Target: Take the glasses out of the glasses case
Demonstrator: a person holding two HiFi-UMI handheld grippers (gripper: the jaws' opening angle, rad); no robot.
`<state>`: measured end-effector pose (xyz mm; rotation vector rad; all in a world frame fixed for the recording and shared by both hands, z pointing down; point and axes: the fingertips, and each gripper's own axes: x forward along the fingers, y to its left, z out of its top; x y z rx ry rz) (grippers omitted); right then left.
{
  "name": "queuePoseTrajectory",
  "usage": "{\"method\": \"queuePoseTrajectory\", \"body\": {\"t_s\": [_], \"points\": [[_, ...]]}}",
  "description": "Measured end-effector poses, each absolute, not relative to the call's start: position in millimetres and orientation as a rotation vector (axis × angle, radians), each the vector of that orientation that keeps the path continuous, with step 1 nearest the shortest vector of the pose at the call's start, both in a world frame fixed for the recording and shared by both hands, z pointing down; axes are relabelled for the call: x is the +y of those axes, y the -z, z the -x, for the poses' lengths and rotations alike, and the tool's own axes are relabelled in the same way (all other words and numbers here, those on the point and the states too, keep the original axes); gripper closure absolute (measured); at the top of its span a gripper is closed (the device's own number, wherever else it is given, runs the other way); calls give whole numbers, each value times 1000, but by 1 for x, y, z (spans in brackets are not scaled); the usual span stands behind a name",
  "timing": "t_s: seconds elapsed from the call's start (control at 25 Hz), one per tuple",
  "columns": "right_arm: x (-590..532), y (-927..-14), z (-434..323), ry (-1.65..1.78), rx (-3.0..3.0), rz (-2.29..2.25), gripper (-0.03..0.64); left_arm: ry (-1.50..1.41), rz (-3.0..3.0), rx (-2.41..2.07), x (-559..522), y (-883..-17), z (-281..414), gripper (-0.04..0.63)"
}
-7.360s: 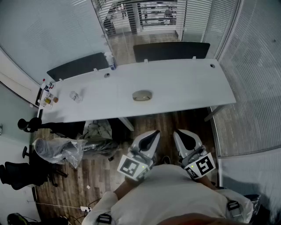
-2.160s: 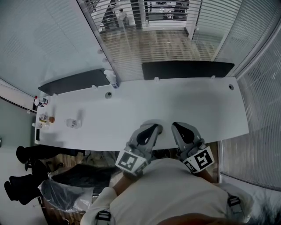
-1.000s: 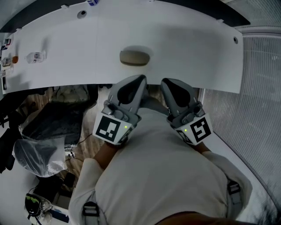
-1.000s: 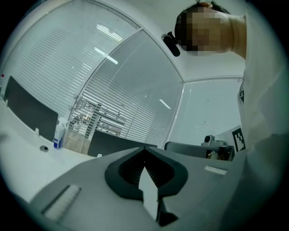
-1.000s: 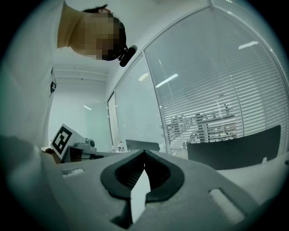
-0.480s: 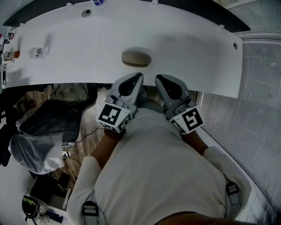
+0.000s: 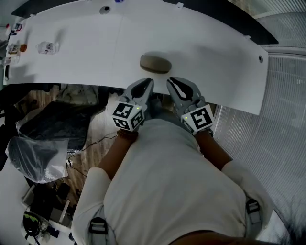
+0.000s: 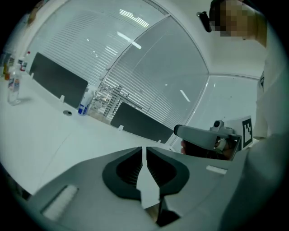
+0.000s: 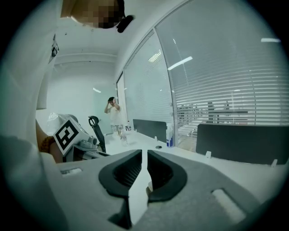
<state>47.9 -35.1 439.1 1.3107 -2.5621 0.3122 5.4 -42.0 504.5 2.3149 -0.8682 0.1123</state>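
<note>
The closed tan glasses case (image 7: 155,63) lies on the white table (image 7: 215,57), close to its near edge. No glasses show. My left gripper (image 7: 149,80) points at the case from just below and left of it; its jaws stand almost together with only a thin slit (image 8: 144,151) and hold nothing. My right gripper (image 7: 170,79) points at the case's right end. Its jaws have just been opening and show a narrow gap (image 9: 144,153) with nothing in it. Neither gripper touches the case, and neither gripper view plainly shows it.
A small clear bottle (image 7: 46,47) and small items (image 7: 14,48) stand at the table's far left. A round grommet (image 7: 104,9) and dark divider panels (image 7: 229,12) line the far edge. Bags (image 7: 33,158) lie on the floor at left. A person (image 9: 114,113) stands far off.
Both grippers have sunk and moved forward, from the person's chest to the table's near edge, and now sit just short of the case. The case has not moved.
</note>
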Motion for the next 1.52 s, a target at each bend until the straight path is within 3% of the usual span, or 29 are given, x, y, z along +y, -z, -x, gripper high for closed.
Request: {"method": "queuePoseTrajectory", "body": {"t_s": [1.08, 1.52], "points": [[-72, -637, -34, 10, -2186, -797, 522, -275, -1975, -982, -71, -689, -3, 541], [-81, -684, -40, 150, -2074, -675, 423, -281, -1884, -989, -81, -716, -10, 531]]}}
